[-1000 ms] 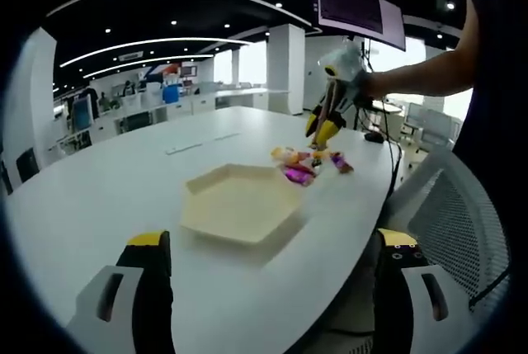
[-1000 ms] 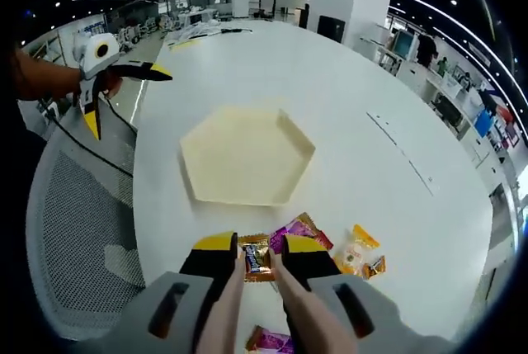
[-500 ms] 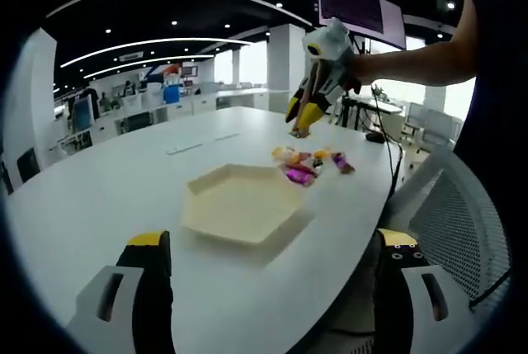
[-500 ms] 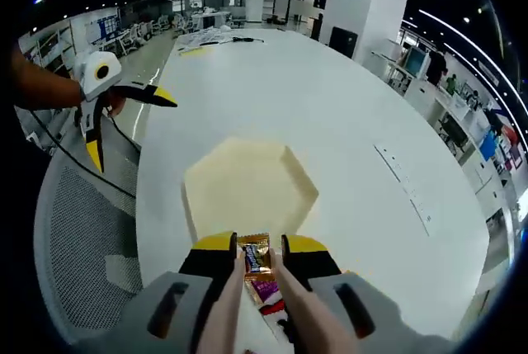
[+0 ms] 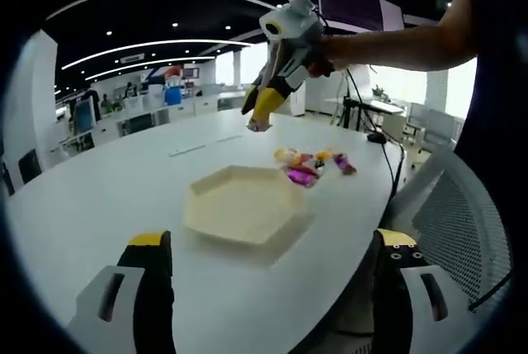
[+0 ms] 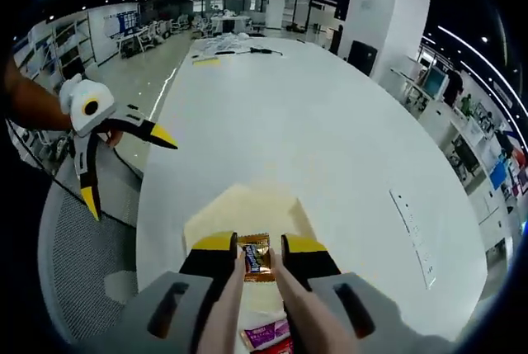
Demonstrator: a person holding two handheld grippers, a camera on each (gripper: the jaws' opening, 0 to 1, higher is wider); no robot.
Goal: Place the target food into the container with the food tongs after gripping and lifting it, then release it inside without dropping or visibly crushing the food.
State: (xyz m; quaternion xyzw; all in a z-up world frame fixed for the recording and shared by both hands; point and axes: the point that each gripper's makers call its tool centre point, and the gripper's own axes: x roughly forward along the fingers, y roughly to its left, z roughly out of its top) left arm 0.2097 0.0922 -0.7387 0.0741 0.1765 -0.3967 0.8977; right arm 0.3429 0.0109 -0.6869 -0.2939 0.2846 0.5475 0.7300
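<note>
One wrapped candy (image 6: 254, 257) pinched betw right gripper (image 6: 253, 255) jaws, held above hexagonal tray (image 6: 247, 210) for drop-in. Left gripper (image 6: 124, 160) jaws spread wide, empty, parked off table edge (image 6: 148, 197), out of way.

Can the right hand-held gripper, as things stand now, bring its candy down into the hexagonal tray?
Probably yes. The right hand-held gripper holds the candy above the hexagonal tray, which lies bare, with nothing between them. The left hand-held gripper stays off to the side.

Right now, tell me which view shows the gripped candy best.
The right gripper view: the candy sits close up between the right gripper jaws, wrapper readable, above the hexagonal tray. In the left gripper view it is a tiny speck at the gripper's tips.
</note>
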